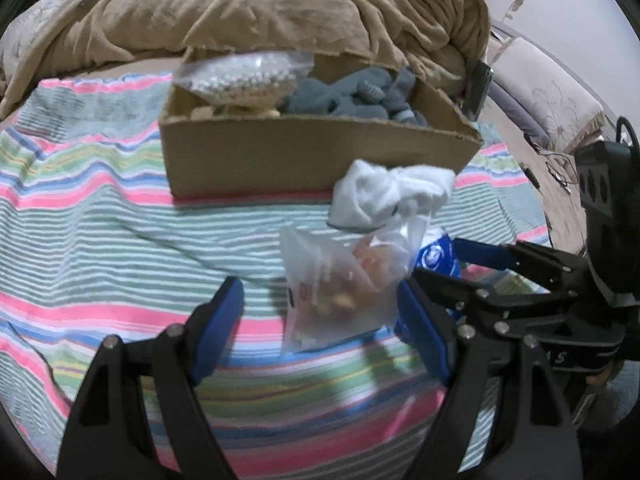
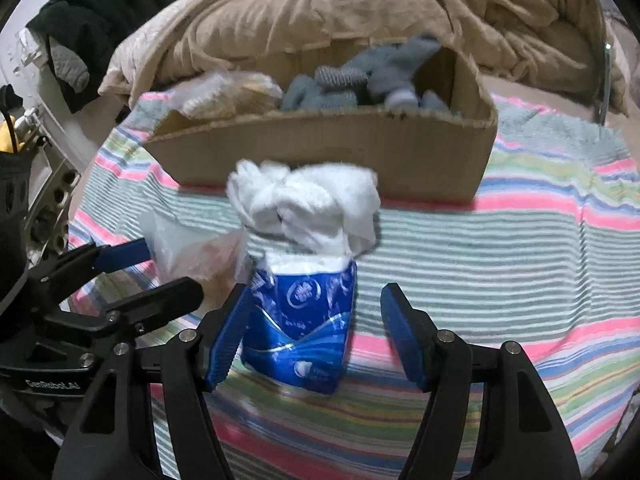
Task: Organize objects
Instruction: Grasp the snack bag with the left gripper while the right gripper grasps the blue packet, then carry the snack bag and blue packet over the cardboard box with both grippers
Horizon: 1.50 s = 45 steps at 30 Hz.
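Observation:
A clear snack bag (image 1: 340, 284) lies on the striped cloth (image 1: 100, 240) between the open jaws of my left gripper (image 1: 320, 328); it also shows in the right wrist view (image 2: 196, 252). A blue tissue pack (image 2: 304, 320) sits between the open jaws of my right gripper (image 2: 316, 336), close to the left pad; in the left wrist view the pack (image 1: 436, 256) is partly hidden. A white knotted sock bundle (image 1: 388, 196) (image 2: 312, 204) lies just beyond both. A cardboard box (image 1: 312, 152) (image 2: 340, 148) behind holds grey socks (image 1: 352, 96) (image 2: 360, 80) and a bag of white beads (image 1: 244, 76).
A tan crumpled blanket (image 1: 280, 8) (image 2: 360, 4) is piled behind the box. Dark clothes (image 2: 100, 12) hang at the far left. A pillow (image 1: 552, 92) lies at the right. The striped cloth (image 2: 520, 260) spreads to the right of the pack.

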### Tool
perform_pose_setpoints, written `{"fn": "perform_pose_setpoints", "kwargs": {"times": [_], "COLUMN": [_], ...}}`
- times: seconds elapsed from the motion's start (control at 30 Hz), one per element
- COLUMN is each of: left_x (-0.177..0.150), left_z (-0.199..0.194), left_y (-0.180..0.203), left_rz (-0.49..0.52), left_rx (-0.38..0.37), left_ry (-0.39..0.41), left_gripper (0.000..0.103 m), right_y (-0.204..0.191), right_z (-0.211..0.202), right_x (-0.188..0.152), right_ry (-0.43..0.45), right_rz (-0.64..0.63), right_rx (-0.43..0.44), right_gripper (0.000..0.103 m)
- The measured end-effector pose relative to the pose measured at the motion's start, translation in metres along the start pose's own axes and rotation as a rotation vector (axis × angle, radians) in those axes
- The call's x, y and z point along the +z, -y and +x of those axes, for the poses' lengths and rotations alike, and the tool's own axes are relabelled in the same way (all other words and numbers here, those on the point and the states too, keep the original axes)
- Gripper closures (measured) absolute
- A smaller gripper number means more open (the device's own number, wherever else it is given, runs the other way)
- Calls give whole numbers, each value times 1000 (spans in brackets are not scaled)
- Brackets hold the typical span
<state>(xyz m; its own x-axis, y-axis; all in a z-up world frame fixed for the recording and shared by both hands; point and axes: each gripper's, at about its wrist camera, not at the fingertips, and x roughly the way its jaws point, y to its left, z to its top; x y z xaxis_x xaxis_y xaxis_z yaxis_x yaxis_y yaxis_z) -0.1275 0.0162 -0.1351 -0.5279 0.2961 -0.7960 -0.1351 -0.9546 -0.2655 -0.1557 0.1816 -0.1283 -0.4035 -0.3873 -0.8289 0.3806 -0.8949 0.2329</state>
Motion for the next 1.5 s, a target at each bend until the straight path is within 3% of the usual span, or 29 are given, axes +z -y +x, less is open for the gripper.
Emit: {"fn": "perform_pose_setpoints", "kwargs": {"times": [0.13,0.2,0.23,0.3,0.47,0.77,1.5], "left_x": [-2,-3,-3,-4,-6,-5,9], "left_z": [6,7,8,9,7,-6,-42], "left_y": [-1,2,4,10,19,25,31], "left_rz": [-6,7,11,27,44,66,74], "left_rx": [-12,-18,-21,-22,-17,-2,18], "left_ry": [-12,-15,-19,-20,-9,16,95], "left_gripper": [23,30,32,45,50,60,66], "right_y": [1,1,1,1,-1,-4,1], "right_z": [9,12,12,11,5,-10,-64], "right_x": [-1,0,0,-1,-3,-4,2], "right_ry": [-24,-36,-39,-35,-12,19,136], "right_rz": [6,3,2,-7,-22,-23,-14], "right_rx": [9,8,11,31,32,31,27], "right_gripper": [32,32,37,63,80,86,88]}}
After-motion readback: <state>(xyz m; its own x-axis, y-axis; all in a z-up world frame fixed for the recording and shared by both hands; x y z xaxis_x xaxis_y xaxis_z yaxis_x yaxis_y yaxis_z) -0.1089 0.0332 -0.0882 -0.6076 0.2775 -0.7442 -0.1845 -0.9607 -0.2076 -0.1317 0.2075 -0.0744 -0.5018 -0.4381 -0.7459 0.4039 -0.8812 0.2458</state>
